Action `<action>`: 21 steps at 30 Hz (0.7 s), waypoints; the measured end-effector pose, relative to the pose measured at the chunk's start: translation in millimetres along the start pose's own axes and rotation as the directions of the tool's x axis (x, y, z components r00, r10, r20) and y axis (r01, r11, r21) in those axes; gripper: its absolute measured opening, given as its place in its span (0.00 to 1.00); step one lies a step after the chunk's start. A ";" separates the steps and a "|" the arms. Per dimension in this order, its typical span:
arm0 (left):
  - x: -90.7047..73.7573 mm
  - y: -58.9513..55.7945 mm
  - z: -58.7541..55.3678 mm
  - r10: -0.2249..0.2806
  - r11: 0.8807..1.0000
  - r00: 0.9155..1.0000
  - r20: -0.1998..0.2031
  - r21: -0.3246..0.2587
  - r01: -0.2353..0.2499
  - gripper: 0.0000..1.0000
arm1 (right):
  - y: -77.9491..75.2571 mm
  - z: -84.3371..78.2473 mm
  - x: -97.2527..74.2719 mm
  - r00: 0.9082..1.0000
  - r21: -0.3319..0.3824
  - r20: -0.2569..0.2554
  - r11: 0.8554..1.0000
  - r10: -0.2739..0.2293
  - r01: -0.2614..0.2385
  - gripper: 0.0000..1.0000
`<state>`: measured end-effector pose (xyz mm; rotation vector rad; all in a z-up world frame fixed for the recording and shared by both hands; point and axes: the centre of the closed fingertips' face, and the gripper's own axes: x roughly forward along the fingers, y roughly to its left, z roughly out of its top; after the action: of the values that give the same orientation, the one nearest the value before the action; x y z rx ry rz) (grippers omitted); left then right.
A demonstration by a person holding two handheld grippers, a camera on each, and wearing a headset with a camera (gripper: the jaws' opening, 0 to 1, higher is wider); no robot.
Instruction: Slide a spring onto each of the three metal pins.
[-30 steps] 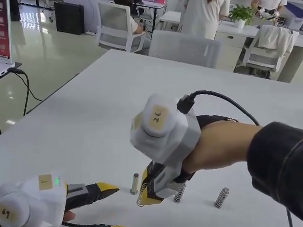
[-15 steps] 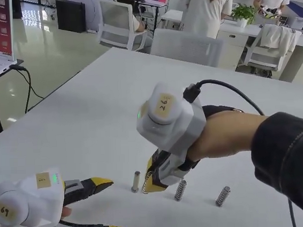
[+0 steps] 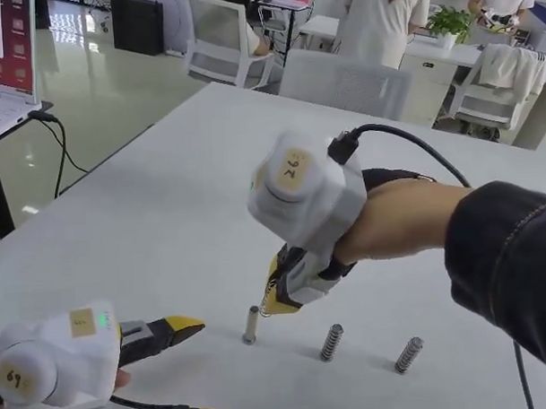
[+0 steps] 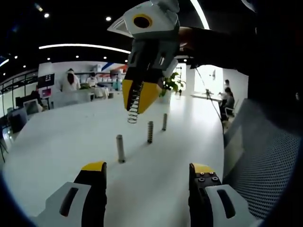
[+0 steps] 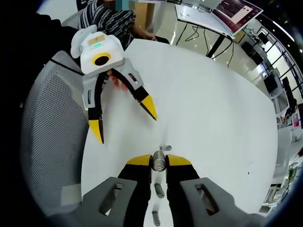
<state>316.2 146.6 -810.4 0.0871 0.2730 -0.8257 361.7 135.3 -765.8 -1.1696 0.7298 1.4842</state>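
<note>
Right gripper: fingers pinching a spring. The coil hangs past the tips, just above the bare pin, not on it yet. Left gripper: fingers spread, bare pin just ahead of their tips. Second pin and third pin already carry springs, upright on the counter beside the right fingers.

Table: three pins stood in one row close to its near edge. Bare pin at the row's left end, middle pin beside it, end pin farthest right, each of those two inside a coil. Right gripper hung over the bare pin, clamping a spring above the pin's top, apart from it. Left gripper sat low at the near edge, left of the row, jaws spread toward it. Chair behind the far edge; laptop beyond the left edge.
</note>
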 end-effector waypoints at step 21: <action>0.1 -3.5 -2.5 -0.003 1.000 1.000 -0.007 -0.004 0.003 0.66 | -13.9 -1.2 23.4 1.000 0.004 -0.012 1.000 0.007 -0.007 0.09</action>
<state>313.2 144.6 -812.7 0.0862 0.2811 -0.8278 376.3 146.2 -786.0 -1.1749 0.7460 1.4821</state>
